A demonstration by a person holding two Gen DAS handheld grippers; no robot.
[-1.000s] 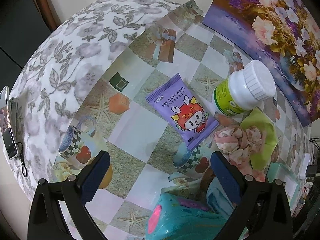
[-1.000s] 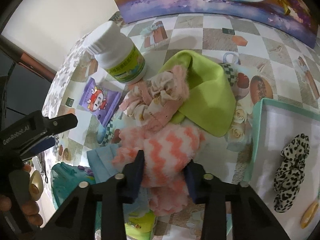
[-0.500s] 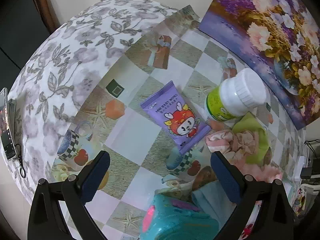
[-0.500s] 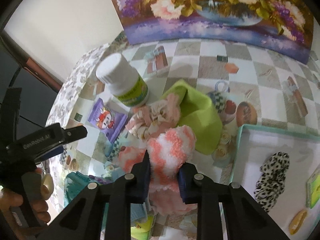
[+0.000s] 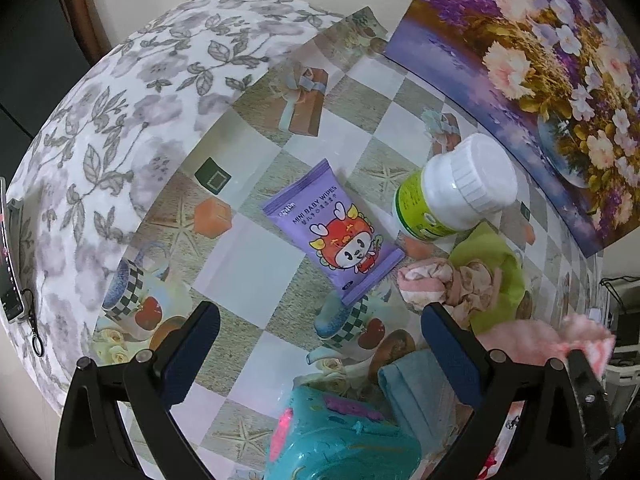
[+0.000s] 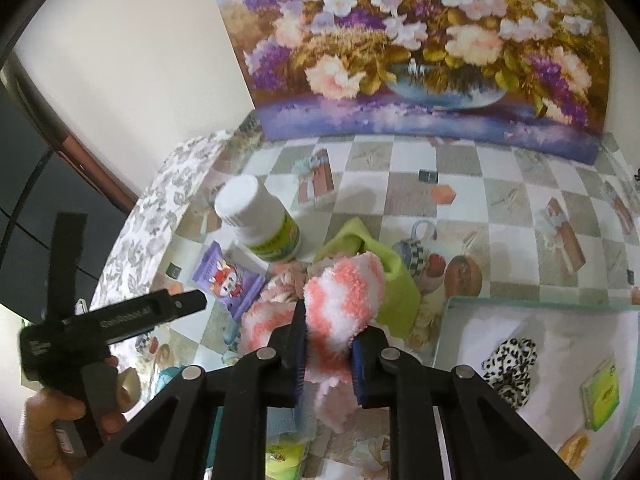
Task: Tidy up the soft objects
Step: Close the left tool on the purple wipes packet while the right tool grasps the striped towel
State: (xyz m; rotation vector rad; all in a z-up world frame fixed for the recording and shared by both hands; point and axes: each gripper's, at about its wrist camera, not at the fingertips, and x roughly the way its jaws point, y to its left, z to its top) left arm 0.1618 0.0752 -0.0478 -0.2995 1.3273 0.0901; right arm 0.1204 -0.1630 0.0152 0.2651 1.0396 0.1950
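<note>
The right gripper [image 6: 326, 354] is closing its fingers on a fluffy pink-and-white sock [image 6: 344, 300], pinched between the pads and lifted clear of the table [image 6: 500, 216]. At its 2 o'clock lies a teal tray [image 6: 452, 312] holding a leopard scrunchie [image 6: 510, 364]. At 11 o'clock a floral scrunchie [image 6: 286, 280] lies against a green cloth [image 6: 396, 292], with a white bottle [image 6: 260, 220] and purple wipes pack [image 6: 228, 280] farther at 10 o'clock. The left gripper [image 5: 320, 344] hangs over the table with fingers spread wide and nothing between them; the wipes pack lies at its 12 o'clock, a teal toy [image 5: 344, 436] at 6 o'clock.
</note>
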